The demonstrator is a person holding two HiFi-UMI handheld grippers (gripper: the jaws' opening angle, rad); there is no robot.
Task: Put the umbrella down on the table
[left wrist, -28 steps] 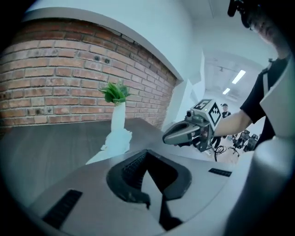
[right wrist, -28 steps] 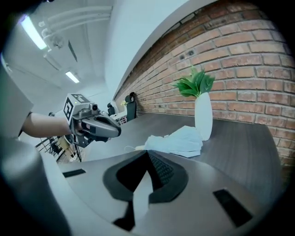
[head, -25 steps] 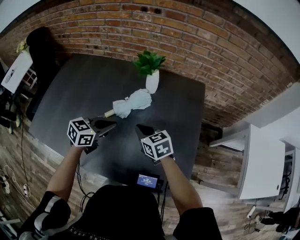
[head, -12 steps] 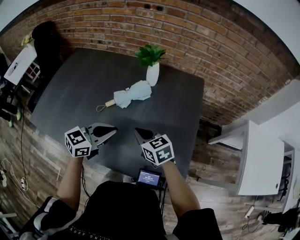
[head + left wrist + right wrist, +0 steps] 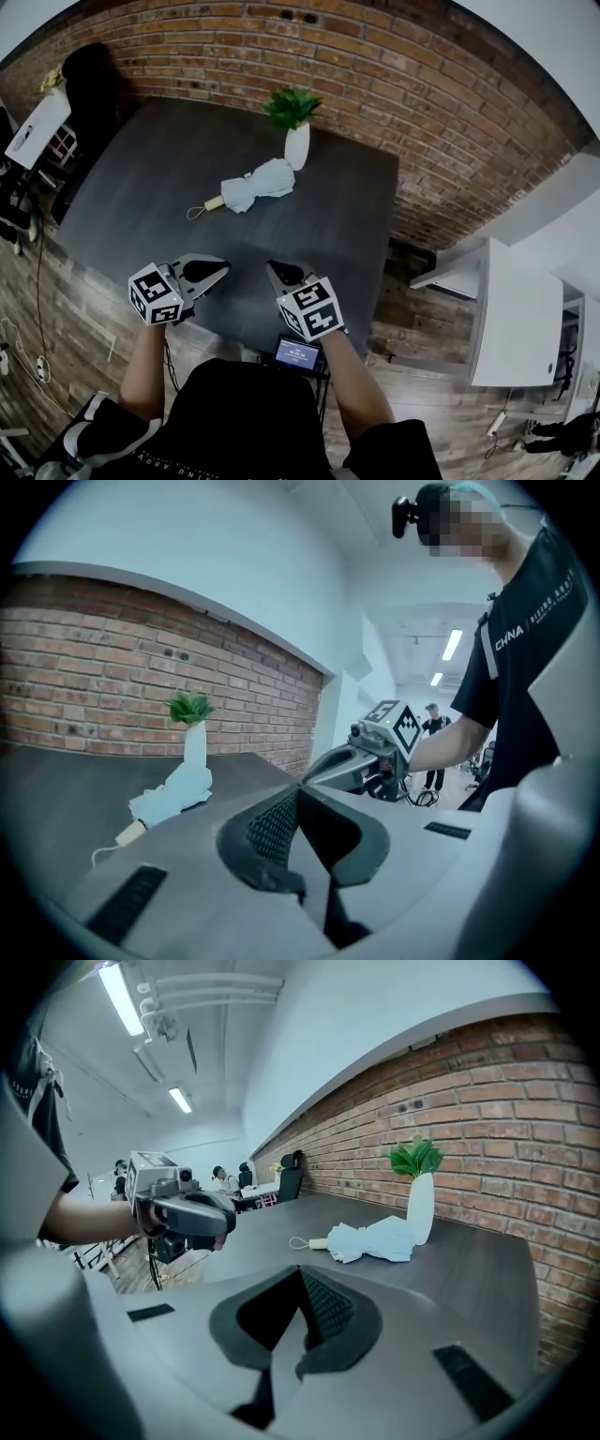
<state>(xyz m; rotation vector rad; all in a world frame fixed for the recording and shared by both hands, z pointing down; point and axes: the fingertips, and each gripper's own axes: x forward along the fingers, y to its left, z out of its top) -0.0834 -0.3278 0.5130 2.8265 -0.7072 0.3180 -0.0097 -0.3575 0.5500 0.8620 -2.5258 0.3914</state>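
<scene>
The folded light-coloured umbrella (image 5: 255, 184) lies flat on the dark table (image 5: 141, 169), in its far half and nearer the far edge than the near one. Its pale handle (image 5: 215, 202) and wrist loop point toward the table's left edge. Its canopy end is just beside the base of a white vase (image 5: 296, 146) holding a green plant (image 5: 290, 108); whether the two touch cannot be told. The vase stands at the far edge, in front of a brick wall (image 5: 375, 75).

Both grippers hover over the near edge of the table, well apart from the umbrella and side by side. The left gripper (image 5: 224, 267) has its jaws pressed together with nothing between them. The right gripper (image 5: 271, 267) likewise has its jaws closed on nothing. A small lit screen (image 5: 297, 353) sits below the near edge, by the person's body.
</scene>
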